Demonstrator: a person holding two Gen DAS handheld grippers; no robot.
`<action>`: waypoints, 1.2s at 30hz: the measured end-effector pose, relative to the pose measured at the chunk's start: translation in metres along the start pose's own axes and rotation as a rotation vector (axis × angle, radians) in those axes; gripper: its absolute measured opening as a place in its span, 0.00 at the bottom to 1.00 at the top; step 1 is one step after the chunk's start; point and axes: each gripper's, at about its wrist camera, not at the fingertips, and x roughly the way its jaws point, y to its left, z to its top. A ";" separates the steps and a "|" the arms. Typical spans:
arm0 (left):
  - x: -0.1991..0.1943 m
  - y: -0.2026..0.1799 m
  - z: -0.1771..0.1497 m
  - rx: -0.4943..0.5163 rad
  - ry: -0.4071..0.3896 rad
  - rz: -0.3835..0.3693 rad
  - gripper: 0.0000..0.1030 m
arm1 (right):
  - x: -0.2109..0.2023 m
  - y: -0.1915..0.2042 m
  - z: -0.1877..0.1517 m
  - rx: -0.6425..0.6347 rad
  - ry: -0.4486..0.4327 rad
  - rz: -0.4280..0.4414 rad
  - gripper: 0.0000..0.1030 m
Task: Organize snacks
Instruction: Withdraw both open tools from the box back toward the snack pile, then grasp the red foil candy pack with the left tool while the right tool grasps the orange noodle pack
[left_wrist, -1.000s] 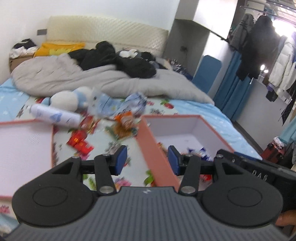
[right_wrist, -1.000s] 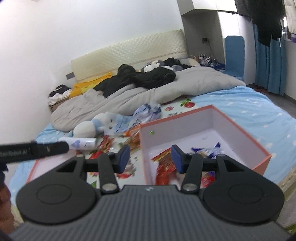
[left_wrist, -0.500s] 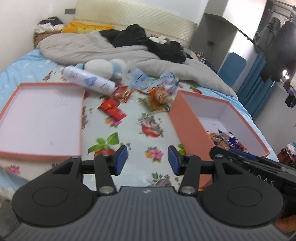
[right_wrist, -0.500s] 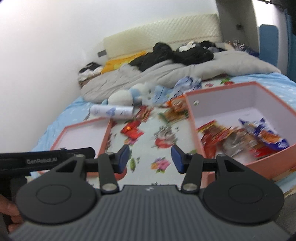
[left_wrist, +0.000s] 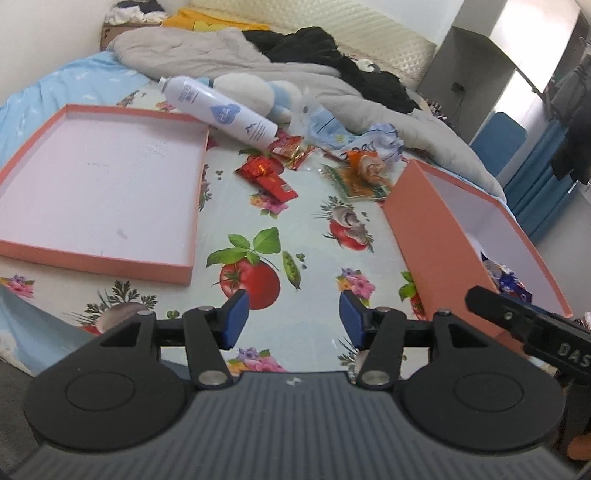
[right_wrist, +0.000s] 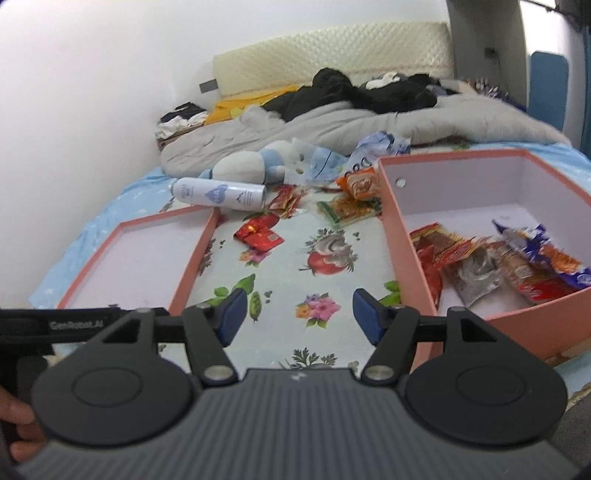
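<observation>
Loose snack packets lie on the bed between two salmon-pink boxes: a glossy red packet (left_wrist: 266, 176) in the middle of the flower-and-vegetable print sheet (left_wrist: 295, 236), a crinkled red-and-gold one (left_wrist: 291, 146) behind it, and an orange packet (left_wrist: 364, 168) resting on a flat green-edged one just beside the deep box (right_wrist: 402, 236). That box, white inside with stiff straight walls, holds a heap of red, orange, grey and blue wrappers (right_wrist: 495, 258). The shallow lid (left_wrist: 96, 184) lies open-side up to the left (nothing shows in it). A white cylindrical spray can (left_wrist: 221, 109) lies on its side behind the lid, against a plush toy (left_wrist: 255, 92).

The left claw (left_wrist: 293, 319) hangs over the bare sheet, its blue pads about half apart, having just been widening, with nothing between them. The right claw (right_wrist: 295, 315) likewise has just been opening and holds nothing, touching nothing.
</observation>
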 end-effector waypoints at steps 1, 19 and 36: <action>0.006 0.001 0.002 -0.004 0.005 -0.005 0.58 | 0.003 -0.001 0.002 -0.009 -0.001 0.000 0.63; 0.160 0.016 0.081 -0.049 -0.054 0.030 0.64 | 0.137 0.014 0.088 -0.201 -0.093 -0.138 0.62; 0.265 0.031 0.127 -0.135 -0.117 0.114 0.64 | 0.280 -0.011 0.091 0.008 -0.061 -0.369 0.38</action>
